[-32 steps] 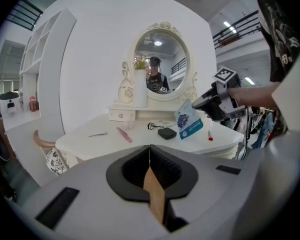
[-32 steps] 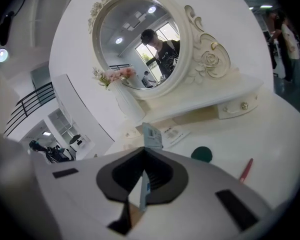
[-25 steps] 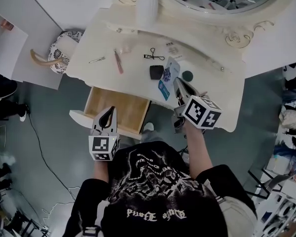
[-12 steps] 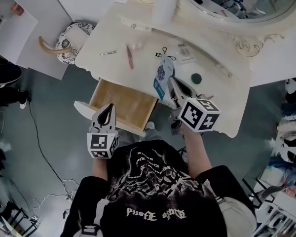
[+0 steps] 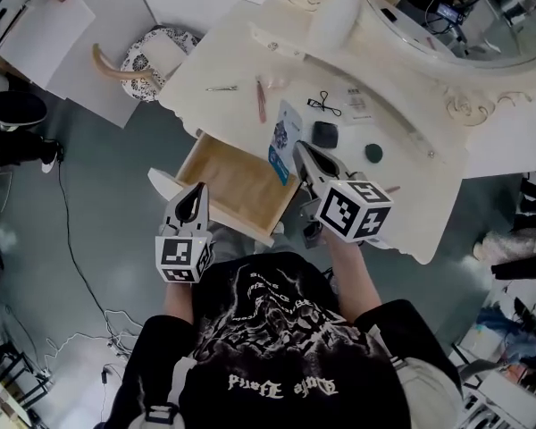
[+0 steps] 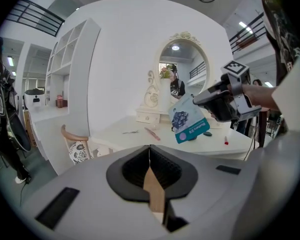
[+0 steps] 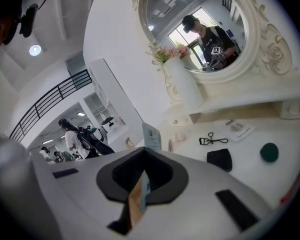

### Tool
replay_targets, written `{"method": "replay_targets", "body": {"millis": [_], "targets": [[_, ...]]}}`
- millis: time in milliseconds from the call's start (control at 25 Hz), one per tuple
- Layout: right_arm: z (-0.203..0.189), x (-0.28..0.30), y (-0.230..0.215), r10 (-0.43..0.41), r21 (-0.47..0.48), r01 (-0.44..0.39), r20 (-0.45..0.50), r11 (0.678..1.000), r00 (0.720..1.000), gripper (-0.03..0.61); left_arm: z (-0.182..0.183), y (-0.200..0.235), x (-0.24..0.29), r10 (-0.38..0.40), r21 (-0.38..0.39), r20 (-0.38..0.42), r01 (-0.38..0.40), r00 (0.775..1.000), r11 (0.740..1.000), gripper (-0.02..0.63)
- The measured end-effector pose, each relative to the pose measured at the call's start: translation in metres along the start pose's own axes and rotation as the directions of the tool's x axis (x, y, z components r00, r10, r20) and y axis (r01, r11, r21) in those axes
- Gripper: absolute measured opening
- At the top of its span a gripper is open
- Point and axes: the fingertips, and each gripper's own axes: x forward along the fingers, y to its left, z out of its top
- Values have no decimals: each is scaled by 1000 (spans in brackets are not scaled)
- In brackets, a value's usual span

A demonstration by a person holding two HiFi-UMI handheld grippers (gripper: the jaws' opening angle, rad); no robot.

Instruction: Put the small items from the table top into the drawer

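From the head view, the right gripper [image 5: 302,151] had its jaws clamped on a blue-and-white packet [image 5: 283,138], held in the air over the table's [image 5: 411,199] front edge, just at the right end of the open drawer [image 5: 232,184]. The left gripper [image 5: 196,197] hung off the drawer's front, apart from it. An eyelash curler [image 5: 324,104], a black case [image 5: 325,134], a green disc [image 5: 373,153] and a pink stick [image 5: 261,107] lay on the table.

In the left gripper view, the left gripper [image 6: 149,150] had its jaws together with nothing between them; the packet [image 6: 189,120] showed beyond.

In the right gripper view, the right gripper [image 7: 142,176] pinched the packet [image 7: 151,136] edge-on, its top rising past the jaws.
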Motion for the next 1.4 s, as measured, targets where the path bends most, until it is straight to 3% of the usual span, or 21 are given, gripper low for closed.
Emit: {"method": "replay_targets", "body": {"millis": [320,600,1000,1400], "targets": [[-30,28,32,85,3,-85,-99,996,991,8,-2,18,-9,38,-25,4,-37,999,999,15],[-63,53,48,144,7,-145,-205,989,968,8,-7,32,-13,76,-44,-6,-76,997,996,15],[-113,81,65,207,-7,-226,-371,974,905,8,-11,51,-13,117,-71,-12,-118,993,991,15],[-159,100,63,203,-28,-250,-501,968,841,8,-17,64,-13,135,-84,-33,-137,990,987,15]]}}
